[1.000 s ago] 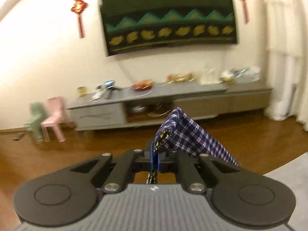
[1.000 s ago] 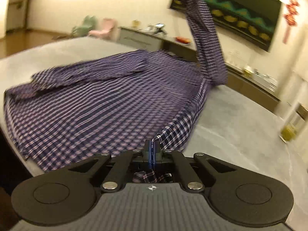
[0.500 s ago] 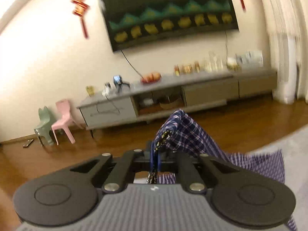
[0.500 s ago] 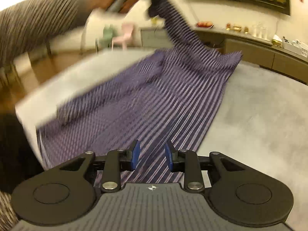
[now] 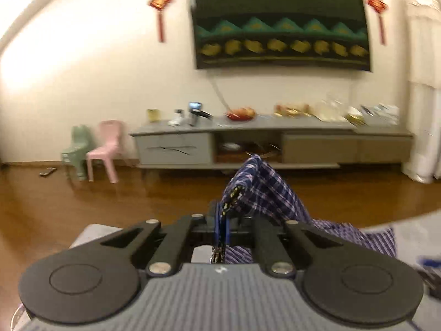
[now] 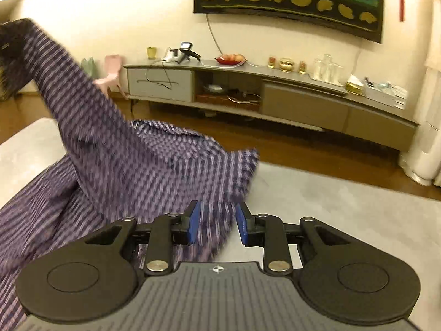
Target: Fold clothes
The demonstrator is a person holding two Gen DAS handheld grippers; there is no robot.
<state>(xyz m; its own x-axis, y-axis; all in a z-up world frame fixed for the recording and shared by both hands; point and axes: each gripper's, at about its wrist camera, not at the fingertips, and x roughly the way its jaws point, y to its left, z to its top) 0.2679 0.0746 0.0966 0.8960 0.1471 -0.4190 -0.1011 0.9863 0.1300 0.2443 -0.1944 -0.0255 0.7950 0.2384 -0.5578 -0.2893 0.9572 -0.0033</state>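
1. Plaid shirt of thin blue-and-purple checked cotton point(image 6: 132, 171) lies partly spread on the pale grey padded surface point(image 6: 344, 207), with one end lifted high toward the left of my right view.
2. My left gripper point(image 5: 220, 230) is clenched on a bunched hem of that shirt; the cloth rises in a soft peak above the blue pads.
3. My right gripper point(image 6: 216, 224) is released, its jaws having just been opening; cloth shows in the gap, but the pads do not press it.
4. I judge the fabric light, limp and a little slippery, so it will sag and drag; a seam, hem or corner gives the surest hold.
5. Motion blur smears the checks, so collar, sleeves and buttons are hard to make out.
6. Whatever holds up the lifted end is a dark blur at the frame edge, and the near part of the shirt is hidden under my gripper body.
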